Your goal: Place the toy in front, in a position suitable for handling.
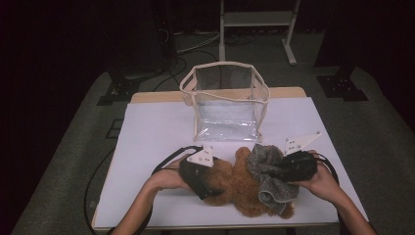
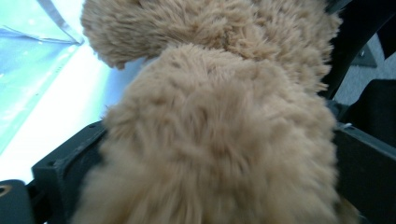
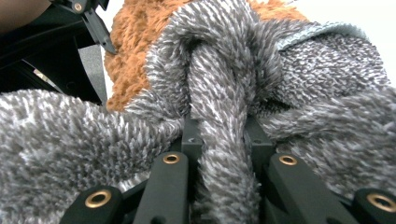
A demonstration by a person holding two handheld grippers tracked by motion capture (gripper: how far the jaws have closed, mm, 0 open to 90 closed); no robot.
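A brown plush bear (image 1: 235, 188) lies near the table's front edge, with a grey fuzzy cloth (image 1: 266, 169) draped over its right side. My left gripper (image 1: 214, 185) reaches in from the left, its jaws spread wide around the bear (image 2: 219, 130); the fur fills the gap without looking squeezed. My right gripper (image 1: 280, 171) comes from the right and is shut on the cloth. In the right gripper view a fold of the cloth (image 3: 224, 93) is pinched between the jaws of the right gripper (image 3: 219, 135), and the bear's fur (image 3: 135, 51) shows behind it.
A clear plastic bag with a cream trim (image 1: 225, 98) stands open-topped at the middle back of the white table (image 1: 147, 137). Its wall (image 2: 28, 56) appears at upper left in the left gripper view. Cables trail from both grippers.
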